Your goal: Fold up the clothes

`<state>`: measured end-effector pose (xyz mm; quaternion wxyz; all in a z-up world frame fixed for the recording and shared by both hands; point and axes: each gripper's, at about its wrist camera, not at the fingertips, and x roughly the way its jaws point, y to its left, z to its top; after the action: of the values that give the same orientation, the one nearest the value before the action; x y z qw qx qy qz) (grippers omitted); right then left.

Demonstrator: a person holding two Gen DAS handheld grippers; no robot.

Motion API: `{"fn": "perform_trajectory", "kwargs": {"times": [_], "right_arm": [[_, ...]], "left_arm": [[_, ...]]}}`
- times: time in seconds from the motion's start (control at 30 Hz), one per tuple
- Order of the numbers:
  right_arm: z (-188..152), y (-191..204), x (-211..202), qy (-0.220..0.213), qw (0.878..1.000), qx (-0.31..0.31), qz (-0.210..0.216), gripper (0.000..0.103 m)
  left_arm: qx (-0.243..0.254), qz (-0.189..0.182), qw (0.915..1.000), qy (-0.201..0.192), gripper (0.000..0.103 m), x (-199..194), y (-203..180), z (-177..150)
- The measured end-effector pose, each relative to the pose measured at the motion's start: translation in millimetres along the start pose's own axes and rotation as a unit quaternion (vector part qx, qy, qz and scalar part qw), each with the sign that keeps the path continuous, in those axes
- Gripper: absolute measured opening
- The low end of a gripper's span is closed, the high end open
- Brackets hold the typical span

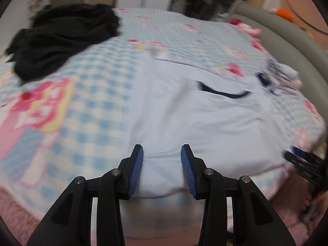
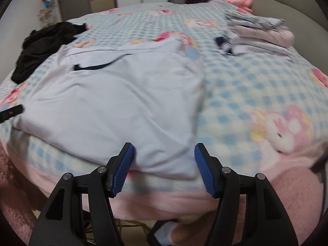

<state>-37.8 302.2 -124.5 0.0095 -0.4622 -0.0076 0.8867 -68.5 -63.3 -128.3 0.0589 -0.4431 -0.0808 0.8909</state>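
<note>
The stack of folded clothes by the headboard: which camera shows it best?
The right wrist view: the folded stack shows sharply as separate layers on the bed. The left wrist view catches it only as a small, blurred heap at the far right edge.

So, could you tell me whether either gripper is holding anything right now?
Nothing is held: the left gripper and right gripper are both open at the near hem of the pale shirt.

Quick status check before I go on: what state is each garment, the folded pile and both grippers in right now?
Light blue shirt: spread flat on the blanket, sleeves already folded in, near hem at the bed edge.
Black garment: crumpled, unfolded, far left.
Folded pile: stacked, far right.
Left gripper: open, over the shirt's near hem.
Right gripper: open, at the shirt's near corner.
</note>
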Motion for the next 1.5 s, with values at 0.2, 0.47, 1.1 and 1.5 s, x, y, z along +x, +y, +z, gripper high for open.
{"fn": "perform_trajectory", "kwargs": {"times": [0.2, 0.47, 1.1, 1.5], "right_arm": [[-6, -23, -22, -0.032, 0.998, 0.045, -0.014, 0.063], [-9, -29, -7, 0.01, 0.997, 0.048, -0.053, 0.063], [-17, -5, 1, 0.018, 1.0, -0.006, -0.018, 0.062], [-21, -52, -8, 0.017, 0.995, 0.077, -0.054, 0.051]], "left_arm": [[-0.08, -0.008, 0.9967, -0.005, 0.041, -15, 35, -12], [-0.073, -0.044, 0.9963, -0.006, 0.045, -15, 24, -19], [-0.007, -0.049, 0.9988, -0.002, 0.045, -5, -13, -21], [-0.015, -0.053, 0.9985, 0.003, 0.045, -9, -12, -26]]}}
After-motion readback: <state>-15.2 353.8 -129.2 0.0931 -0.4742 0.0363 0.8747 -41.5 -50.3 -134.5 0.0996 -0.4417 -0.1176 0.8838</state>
